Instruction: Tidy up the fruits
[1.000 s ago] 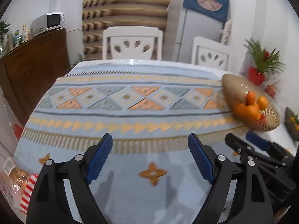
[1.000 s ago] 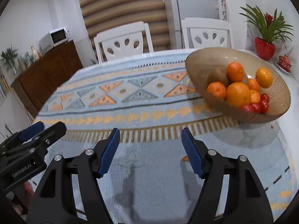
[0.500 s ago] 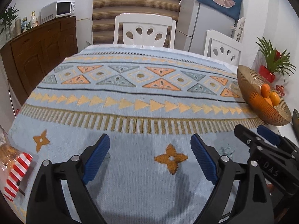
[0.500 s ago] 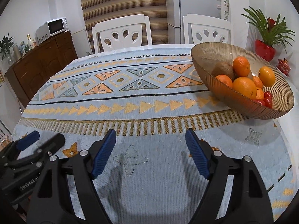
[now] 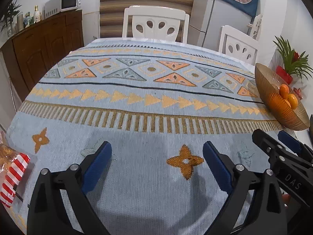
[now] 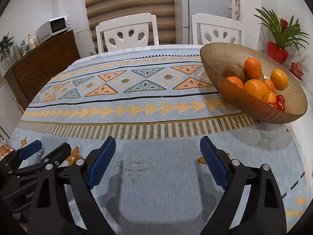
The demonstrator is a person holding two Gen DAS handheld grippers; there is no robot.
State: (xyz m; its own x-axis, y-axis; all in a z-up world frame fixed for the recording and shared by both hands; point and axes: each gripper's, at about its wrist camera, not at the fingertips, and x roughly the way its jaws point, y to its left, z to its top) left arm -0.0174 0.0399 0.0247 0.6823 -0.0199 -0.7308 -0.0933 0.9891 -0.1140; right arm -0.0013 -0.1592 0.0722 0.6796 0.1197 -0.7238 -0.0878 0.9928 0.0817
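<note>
Now both grippers hang side by side over the near, bare part of the patterned worktop [image 6: 148,101]. The left gripper [image 5: 157,152] and right gripper [image 6: 158,146] are each opening wide, with nothing between their blue pads. Far right sits the bowl [image 6: 221,58], holding oranges [image 6: 255,89], a kiwi [image 6: 234,72] and small red fruits [image 6: 280,102].

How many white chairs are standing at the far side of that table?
2. One chair stands behind the table's far edge, left of the fruit bowl; the other chair is to its right, behind the bowl. Others nearer the camera may be out of view.
</note>
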